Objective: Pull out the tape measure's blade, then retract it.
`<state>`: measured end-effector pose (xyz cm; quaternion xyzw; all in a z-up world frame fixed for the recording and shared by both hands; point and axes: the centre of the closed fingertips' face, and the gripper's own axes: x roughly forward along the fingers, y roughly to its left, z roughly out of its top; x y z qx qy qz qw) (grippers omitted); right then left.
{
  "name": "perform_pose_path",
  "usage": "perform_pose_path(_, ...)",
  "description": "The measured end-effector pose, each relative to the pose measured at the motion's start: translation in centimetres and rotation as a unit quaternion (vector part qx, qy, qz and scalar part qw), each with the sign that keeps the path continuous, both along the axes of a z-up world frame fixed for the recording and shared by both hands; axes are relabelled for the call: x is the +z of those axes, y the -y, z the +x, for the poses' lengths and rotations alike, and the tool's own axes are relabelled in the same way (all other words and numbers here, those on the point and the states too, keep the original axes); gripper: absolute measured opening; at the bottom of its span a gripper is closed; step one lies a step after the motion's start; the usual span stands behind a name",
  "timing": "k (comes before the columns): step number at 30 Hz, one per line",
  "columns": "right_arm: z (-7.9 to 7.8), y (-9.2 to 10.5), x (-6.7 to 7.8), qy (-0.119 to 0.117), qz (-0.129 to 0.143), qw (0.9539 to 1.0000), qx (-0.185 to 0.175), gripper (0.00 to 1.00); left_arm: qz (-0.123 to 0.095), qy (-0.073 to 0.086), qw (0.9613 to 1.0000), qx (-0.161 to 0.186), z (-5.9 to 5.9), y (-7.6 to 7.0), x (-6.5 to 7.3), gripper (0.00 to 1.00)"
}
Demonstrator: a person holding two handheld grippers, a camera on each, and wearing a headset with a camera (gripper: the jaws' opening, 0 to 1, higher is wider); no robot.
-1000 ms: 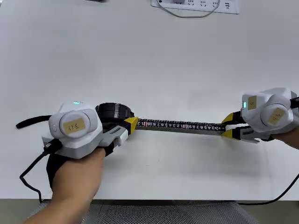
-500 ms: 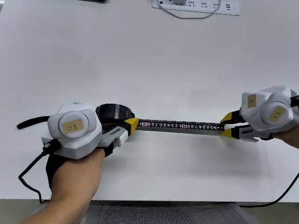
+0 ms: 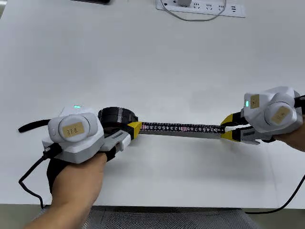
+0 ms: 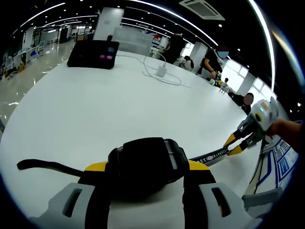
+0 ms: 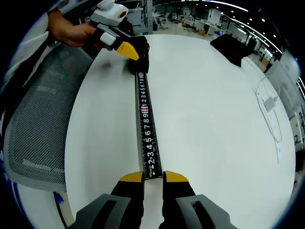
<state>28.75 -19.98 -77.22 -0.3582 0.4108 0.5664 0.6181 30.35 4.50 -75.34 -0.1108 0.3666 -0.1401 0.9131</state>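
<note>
left tongs [image 4: 147, 168] clamp the tape measure case [image 3: 116, 116], right tongs [image 3: 228, 128] pinch the blade [image 3: 181, 128] tip; blade lies straight between them, so we'd retract along it toward the case.

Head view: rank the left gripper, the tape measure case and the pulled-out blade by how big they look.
1. left gripper, largest, though nearest the camera.
2. tape measure case, partly hidden by that gripper.
3. blade, longest but thin; against the case, unsure.

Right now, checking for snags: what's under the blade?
Bare white table shows along both edges of the blade. The strip directly beneath is covered, and the blade's tip is hidden in the right gripper.
</note>
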Motion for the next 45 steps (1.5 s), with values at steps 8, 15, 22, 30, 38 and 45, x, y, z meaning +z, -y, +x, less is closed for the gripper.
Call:
perform_pose_path(8, -0.1, -0.7, 0.0, -0.005, 0.005, 1.0, 0.002, 0.1, -0.004, -0.002, 1.0, -0.002, 0.0, 0.0, 0.0, 0.57)
perform_pose_path(15, 0.1, -1.7, 0.1, -0.007, 0.015, 0.9999, 0.004, 0.1, -0.006, -0.002, 1.0, -0.003, -0.1, 0.1, 0.0, 0.57)
perform_pose_path(22, 0.1, -2.3, 0.1, -0.011, 0.018, 0.9997, 0.008, 0.1, -0.005, -0.002, 1.0, -0.005, -0.2, 0.2, 0.0, 0.57)
perform_pose_path(30, 0.3, -3.1, 0.4, -0.012, 0.027, 0.9995, 0.012, 0.1, -0.008, -0.003, 0.9999, -0.005, -0.2, 0.2, 0.1, 0.57)
perform_pose_path(38, 0.2, -3.9, 0.3, -0.015, 0.033, 0.9993, 0.014, 0.1, -0.011, -0.004, 0.9999, -0.005, -0.2, 0.1, 0.1, 0.57)
perform_pose_path(45, 0.3, -5.0, 0.4, -0.02, 0.045, 0.9987, 0.016, 0.1, -0.015, -0.004, 0.9999, -0.004, -0.2, 0.1, 0.1, 0.57)
